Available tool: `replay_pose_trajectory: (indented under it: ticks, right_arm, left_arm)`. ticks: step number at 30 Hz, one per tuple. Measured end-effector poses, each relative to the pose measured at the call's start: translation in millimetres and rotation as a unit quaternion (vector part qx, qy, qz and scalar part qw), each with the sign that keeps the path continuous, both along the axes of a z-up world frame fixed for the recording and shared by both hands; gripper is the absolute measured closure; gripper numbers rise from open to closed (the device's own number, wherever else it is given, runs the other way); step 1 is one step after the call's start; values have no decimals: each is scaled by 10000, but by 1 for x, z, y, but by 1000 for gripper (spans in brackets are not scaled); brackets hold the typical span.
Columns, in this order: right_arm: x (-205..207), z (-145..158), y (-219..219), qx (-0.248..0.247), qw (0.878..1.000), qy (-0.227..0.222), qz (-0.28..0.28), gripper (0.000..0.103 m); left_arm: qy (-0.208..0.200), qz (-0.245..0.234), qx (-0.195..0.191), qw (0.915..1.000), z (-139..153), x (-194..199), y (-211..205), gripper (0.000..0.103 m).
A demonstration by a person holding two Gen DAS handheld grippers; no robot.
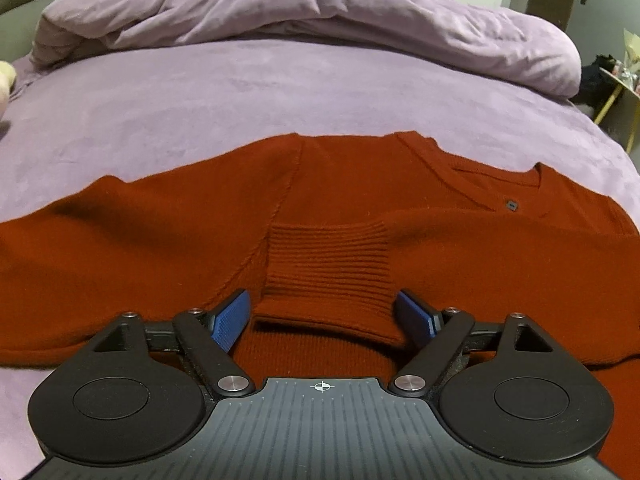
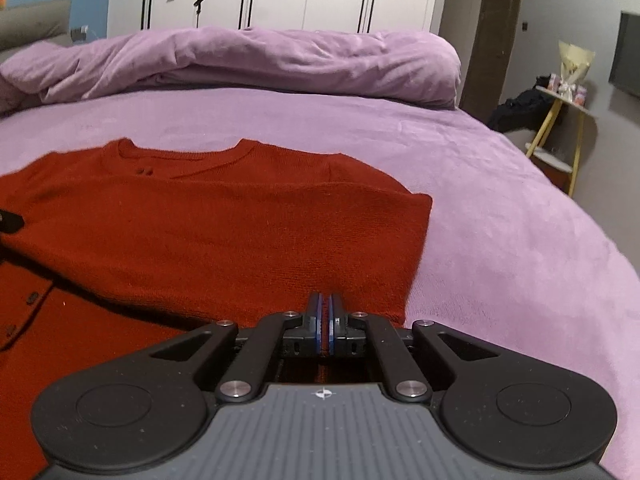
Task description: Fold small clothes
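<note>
Rust-red sweater (image 1: 168, 248) is lying mid-bed (image 1: 280, 92), one sleeve already folded across, its cuff (image 1: 326, 268) sitting between the wide-open left tool (image 1: 325, 320). Right tool (image 2: 326, 312) is pinching the sweater's side; further folds are remaining.

rust-red knit cardigan (image 1: 168, 248) flat, sleeves folded in
</note>
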State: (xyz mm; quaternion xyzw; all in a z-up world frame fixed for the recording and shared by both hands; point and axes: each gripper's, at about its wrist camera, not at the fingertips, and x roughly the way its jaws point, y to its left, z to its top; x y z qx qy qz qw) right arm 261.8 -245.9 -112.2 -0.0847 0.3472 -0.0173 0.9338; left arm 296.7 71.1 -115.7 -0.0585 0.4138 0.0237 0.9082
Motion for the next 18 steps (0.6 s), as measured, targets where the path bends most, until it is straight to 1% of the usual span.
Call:
replay_pose_trajectory:
  ticks: [3,5,9,11,14,16,17,18]
  right_arm:
    - [-2,1,6,-203,9998,42,48,100]
    - [-7,8,14,-434,9990,69,28,100]
    - [-19,6,21,-586,9981,24,161,100]
    - [-15,2,19,-603,9980,130,146,101]
    - [-5,7,23,-776,9960,391,218,100]
    - [-5,15,25,-754,9956,527,203,100]
    - [-8,22,23,-592,9966,557,168,100]
    - [-16,29,20,-334,9979,534,167,92]
  left_arm:
    - [154,-13,-49,9999,5,-1,4,17]
    - [228,-69,-41,9997,8,-3,6,17]
    - [290,29,-151,9995,10,-8,14,17]
    - [317,81,-252,9991,10,-11,18,17]
    - [379,91,-361,9986,14,-19,25,18]
    - [361,131,-545,9978,17,-33,38,19]
    - [320,187,-742,9966,18,-43,47,18]
    - [281,306,-1052,9936,19,-56,63,19]
